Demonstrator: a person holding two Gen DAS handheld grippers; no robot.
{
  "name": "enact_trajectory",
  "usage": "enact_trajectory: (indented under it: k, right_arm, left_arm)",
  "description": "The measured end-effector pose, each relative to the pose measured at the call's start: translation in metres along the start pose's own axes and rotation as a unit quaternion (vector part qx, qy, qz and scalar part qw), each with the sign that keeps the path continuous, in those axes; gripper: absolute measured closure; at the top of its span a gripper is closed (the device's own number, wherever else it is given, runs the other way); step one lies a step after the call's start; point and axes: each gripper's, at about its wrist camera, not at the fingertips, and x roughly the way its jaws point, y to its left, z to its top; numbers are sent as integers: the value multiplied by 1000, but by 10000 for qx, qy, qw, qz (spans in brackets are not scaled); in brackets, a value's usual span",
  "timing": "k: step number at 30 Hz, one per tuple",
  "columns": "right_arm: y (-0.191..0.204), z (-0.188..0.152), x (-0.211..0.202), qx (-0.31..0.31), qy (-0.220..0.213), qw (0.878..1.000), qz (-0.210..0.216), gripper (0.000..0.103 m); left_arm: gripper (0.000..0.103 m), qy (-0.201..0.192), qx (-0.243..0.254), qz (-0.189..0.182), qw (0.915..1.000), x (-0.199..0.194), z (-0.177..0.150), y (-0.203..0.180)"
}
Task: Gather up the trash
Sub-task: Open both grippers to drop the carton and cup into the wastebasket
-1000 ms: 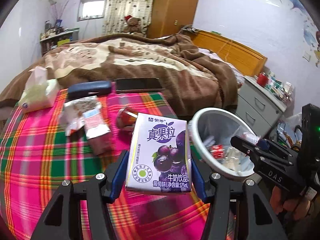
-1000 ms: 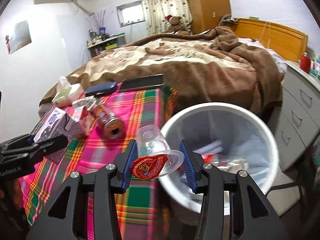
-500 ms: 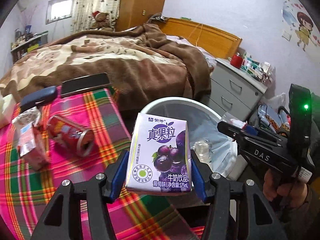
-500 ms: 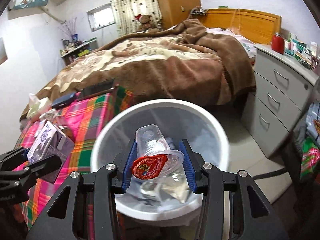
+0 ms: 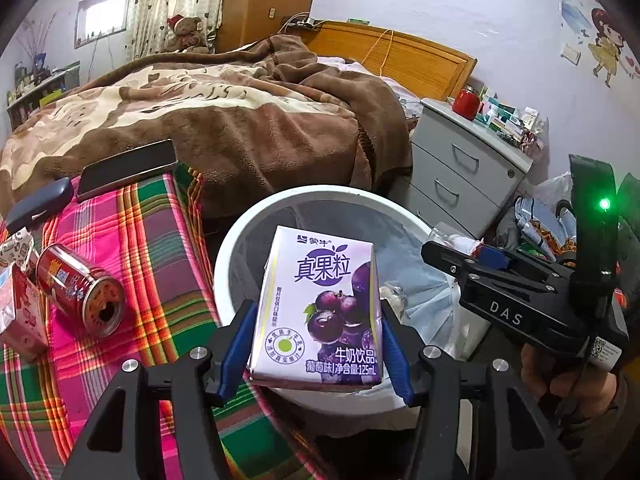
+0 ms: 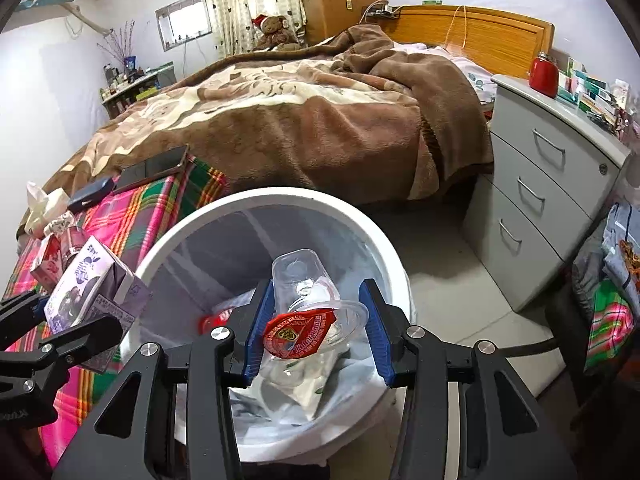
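Observation:
My left gripper (image 5: 316, 350) is shut on a purple grape milk carton (image 5: 318, 308), held upright over the near rim of the white trash bin (image 5: 256, 216). My right gripper (image 6: 316, 334) is shut on a clear plastic cup (image 6: 306, 280) with a peeled red foil lid, hanging above the bin's (image 6: 256, 200) open mouth. The bin has a plastic liner and holds several scraps. In the right wrist view the carton (image 6: 90, 284) shows at the left, over the bin's edge. A red can (image 5: 80, 290) and a pink carton (image 5: 20, 316) lie on the plaid cloth.
The plaid table (image 5: 152, 248) stands left of the bin, with a phone (image 5: 128, 168), a dark case (image 5: 38, 204) and tissues (image 6: 42, 204) at its far end. A bed (image 6: 304, 120) lies behind. A grey drawer cabinet (image 6: 552, 184) stands right. Bags and clothes (image 6: 612, 280) crowd the floor.
Both grippers swung right from the table to the bin, each keeping its load. The carton now hangs over the bin's rim, the cup over its middle.

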Motion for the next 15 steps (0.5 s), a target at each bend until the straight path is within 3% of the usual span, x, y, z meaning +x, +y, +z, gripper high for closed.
enact_trajectory:
  k: [4, 6, 15]
  right_arm:
    - [-6, 0, 3, 39, 27, 10000, -67, 53]
    - [-7, -2, 3, 60, 49, 10000, -22, 44]
    - [-7, -3, -9, 185, -110, 9998, 45, 44]
  left_arm:
    - [30, -22, -91, -40, 9999, 1, 0, 1]
    - [30, 7, -91, -47, 9999, 2, 0, 1]
    - [30, -117, -183, 12, 9998, -11, -4, 9]
